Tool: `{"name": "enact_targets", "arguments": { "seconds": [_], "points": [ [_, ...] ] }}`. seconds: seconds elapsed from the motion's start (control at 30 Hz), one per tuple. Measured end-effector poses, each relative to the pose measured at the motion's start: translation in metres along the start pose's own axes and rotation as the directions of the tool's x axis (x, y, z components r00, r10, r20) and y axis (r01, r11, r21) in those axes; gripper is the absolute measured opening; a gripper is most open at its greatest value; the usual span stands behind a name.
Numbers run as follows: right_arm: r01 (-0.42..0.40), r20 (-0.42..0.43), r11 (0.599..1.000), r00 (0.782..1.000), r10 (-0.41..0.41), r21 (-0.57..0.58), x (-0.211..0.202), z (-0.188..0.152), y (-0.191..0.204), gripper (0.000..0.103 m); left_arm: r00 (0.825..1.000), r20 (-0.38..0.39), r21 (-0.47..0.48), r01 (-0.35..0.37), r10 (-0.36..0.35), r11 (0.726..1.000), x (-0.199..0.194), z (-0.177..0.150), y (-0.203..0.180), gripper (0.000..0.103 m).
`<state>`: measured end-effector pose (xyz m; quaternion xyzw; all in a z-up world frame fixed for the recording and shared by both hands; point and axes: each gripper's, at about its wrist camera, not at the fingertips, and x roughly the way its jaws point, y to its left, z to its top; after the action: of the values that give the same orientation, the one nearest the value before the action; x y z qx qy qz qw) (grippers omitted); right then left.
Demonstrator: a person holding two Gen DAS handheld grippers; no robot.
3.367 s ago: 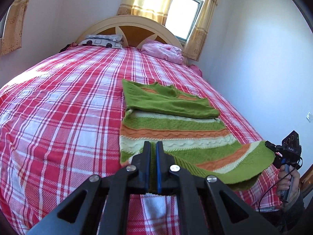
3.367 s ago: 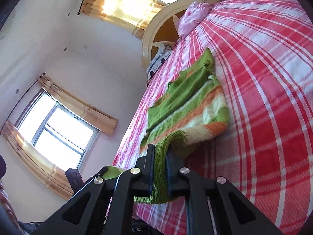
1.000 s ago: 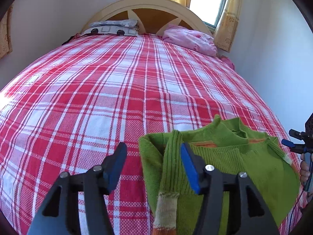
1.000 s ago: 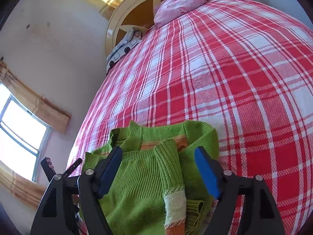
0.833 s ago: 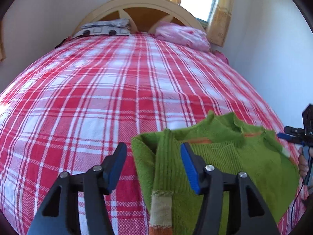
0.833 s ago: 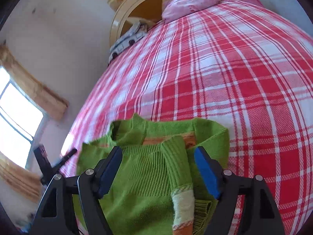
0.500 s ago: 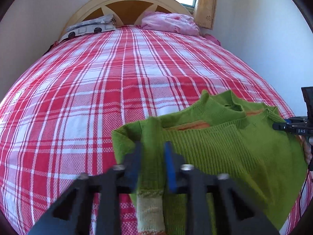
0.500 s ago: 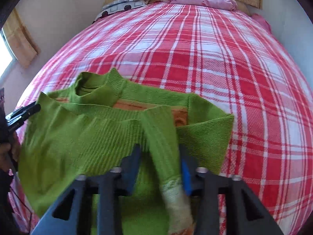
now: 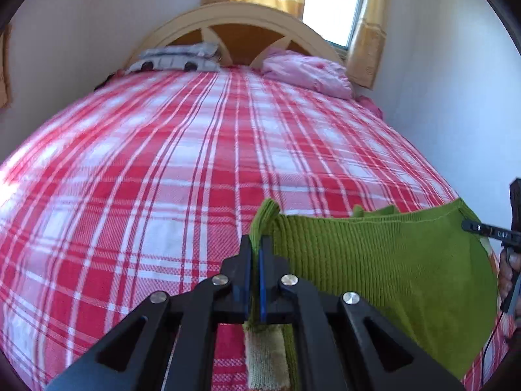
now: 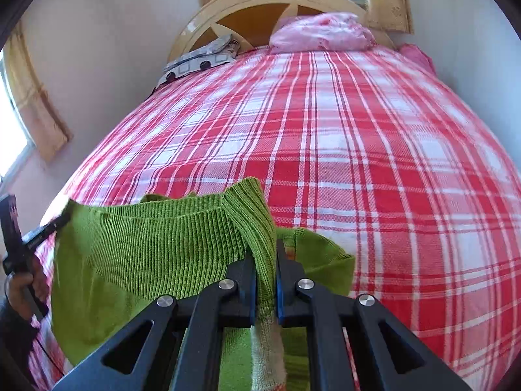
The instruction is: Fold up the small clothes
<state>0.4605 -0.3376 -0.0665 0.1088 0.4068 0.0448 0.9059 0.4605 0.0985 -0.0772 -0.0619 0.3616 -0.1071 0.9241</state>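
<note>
A small green knitted sweater (image 9: 374, 260) with cream and orange stripes hangs stretched between the two grippers above the red plaid bed. My left gripper (image 9: 255, 244) is shut on its left folded corner; a ribbed green strip sticks up between the jaws. My right gripper (image 10: 265, 254) is shut on the other corner of the sweater (image 10: 156, 247). Each gripper shows in the other's view: the right one in the left wrist view (image 9: 482, 229), the left one in the right wrist view (image 10: 49, 226). The sweater's lower part is hidden behind the gripper bodies.
The bed (image 9: 162, 169) has a red and white plaid cover. A pink pillow (image 9: 306, 73) and a grey patterned pillow (image 9: 179, 58) lie by the curved wooden headboard (image 9: 241, 16). A white wall (image 9: 456, 97) runs along the bed's right side.
Both grippers were open over the folded sweater a second ago. They have closed on its two corners and lifted them, so the sweater now hangs taut between them.
</note>
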Motion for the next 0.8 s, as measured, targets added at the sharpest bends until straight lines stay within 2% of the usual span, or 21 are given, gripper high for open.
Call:
{"name": "enact_targets", "arguments": {
  "seconds": [0.07,0.13,0.23,0.27,0.3,0.33,0.37,0.5,0.63,0.73,0.8],
  "points": [
    [0.043,-0.042,0.999,0.998,-0.043,0.007,0.02,-0.003,-0.005,0.008,0.997,-0.059,0.01,-0.042,0.042,0.999,0.022,-0.008,-0.001,0.004],
    [0.075,-0.093,0.997,0.993,-0.073,0.013,0.038,-0.01,-0.011,0.008,0.993,-0.086,0.027,-0.079,0.081,0.997,0.037,-0.019,-0.003,0.004],
    [0.061,-0.094,0.998,0.994,-0.06,0.011,0.042,-0.014,-0.014,0.011,0.993,-0.067,0.043,-0.095,0.098,0.995,0.035,-0.025,-0.005,0.006],
    [0.059,-0.094,0.998,0.994,-0.057,0.01,0.039,-0.014,-0.014,0.019,0.994,-0.056,0.043,-0.095,0.097,0.995,0.031,-0.024,-0.005,0.012],
    [0.071,-0.09,0.997,0.994,-0.07,0.007,0.035,-0.015,-0.014,0.035,0.993,-0.049,0.042,-0.103,0.105,0.994,0.026,-0.024,-0.004,0.012],
    [0.082,-0.079,0.997,0.993,-0.082,0.005,0.029,-0.016,-0.014,0.045,0.993,-0.045,0.041,-0.111,0.113,0.993,0.022,-0.024,-0.003,0.012],
    [0.078,-0.061,0.997,0.995,-0.077,0.01,0.021,-0.018,-0.014,0.055,0.992,-0.044,0.042,-0.116,0.118,0.992,0.016,-0.025,-0.003,0.017],
    [0.083,0.017,0.996,0.996,-0.084,0.01,-0.025,-0.036,-0.006,0.055,0.991,-0.005,0.032,-0.135,0.135,0.99,-0.025,-0.041,0.001,0.028],
    [0.002,0.028,0.999,1.0,0.0,-0.047,-0.053,-0.061,0.022,0.055,0.994,0.012,0.051,-0.107,0.106,0.993,-0.059,-0.065,-0.01,0.049],
    [-0.04,-0.01,0.993,0.999,0.039,-0.113,-0.063,-0.089,0.044,0.055,0.994,-0.023,0.105,-0.106,0.109,0.989,-0.071,-0.093,-0.027,0.05],
    [-0.012,-0.039,0.987,0.999,0.006,-0.16,-0.064,-0.109,0.055,0.055,0.987,-0.06,0.148,-0.142,0.152,0.979,-0.069,-0.108,-0.035,0.05]
  ]
}}
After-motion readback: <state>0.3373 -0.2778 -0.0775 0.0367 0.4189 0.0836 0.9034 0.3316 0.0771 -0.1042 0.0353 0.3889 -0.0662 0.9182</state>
